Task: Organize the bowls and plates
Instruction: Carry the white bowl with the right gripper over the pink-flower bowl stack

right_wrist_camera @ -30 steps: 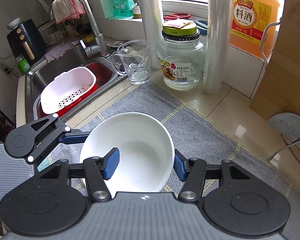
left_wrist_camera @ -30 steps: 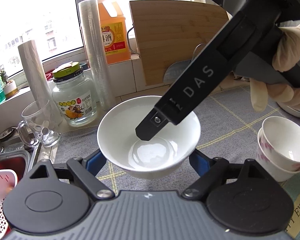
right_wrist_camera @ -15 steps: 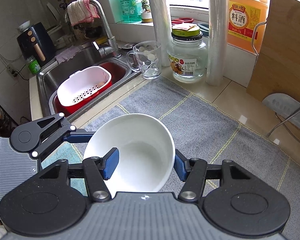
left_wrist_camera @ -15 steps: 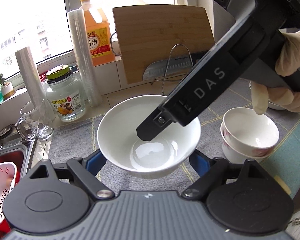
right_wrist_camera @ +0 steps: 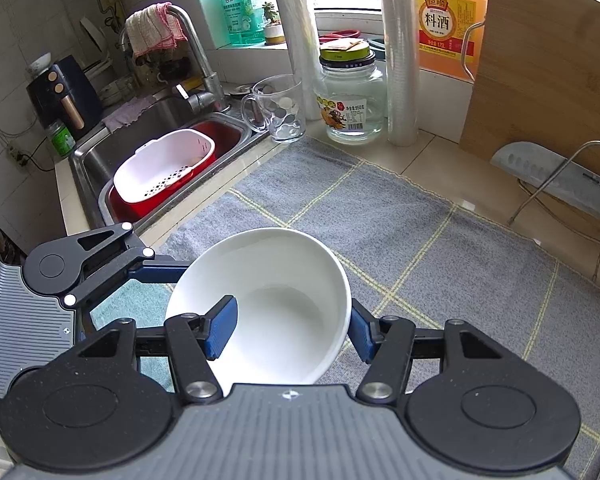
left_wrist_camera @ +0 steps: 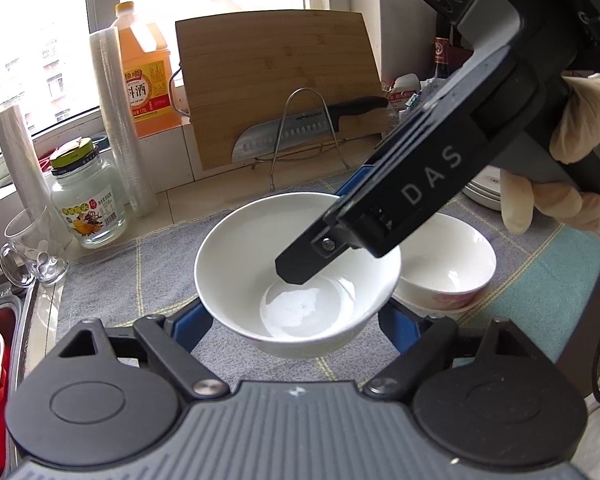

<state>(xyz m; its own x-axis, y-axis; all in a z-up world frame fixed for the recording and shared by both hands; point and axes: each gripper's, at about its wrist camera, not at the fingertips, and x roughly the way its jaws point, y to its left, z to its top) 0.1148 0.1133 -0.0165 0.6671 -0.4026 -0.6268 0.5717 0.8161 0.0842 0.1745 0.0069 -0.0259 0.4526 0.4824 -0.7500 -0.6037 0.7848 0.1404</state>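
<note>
Both grippers & the bowl have shifted rightward along the counter since a sec ago: in the left wrist view the glass jar w/ yellow-green lid [left_wrist_camera: 88,204] and the clear glass mug [left_wrist_camera: 32,248] have slid toward the left edge. The stack of two small white bowls w/ pink pattern [left_wrist_camera: 452,272] now sits just behind-right of the carried bowl. The steel knife w/ black handle [left_wrist_camera: 292,136] in front of the bamboo cutting board [left_wrist_camera: 276,64] has come into view.

The large plain white ceramic bowl [left_wrist_camera: 236,264] is held upright, mouth up, off the grey mat w/ yellow grid lines [right_wrist_camera: 420,240].

L gripper [left_wrist_camera: 296,328]: moderately wide, blue pads against the bowl's outer wall on opposite sides, low down.

R gripper [right_wrist_camera: 290,334]: narrow, clamped across the bowl's wall, w/ one blue pad inside the bowl and the other outside the rim. In the left view its black finger reaches down into the bowl, tip near the bottom. A hand in a pale glove [left_wrist_camera: 576,128] grips its handle.

Behind that hand, a stack of white plates [left_wrist_camera: 484,188] is partly hidden. A teal cloth [left_wrist_camera: 560,280] lies right of the small bowls. At far left in the right view, the steel sink [right_wrist_camera: 88,160] holds a white perforated basket [right_wrist_camera: 164,172] inside a red tub.
</note>
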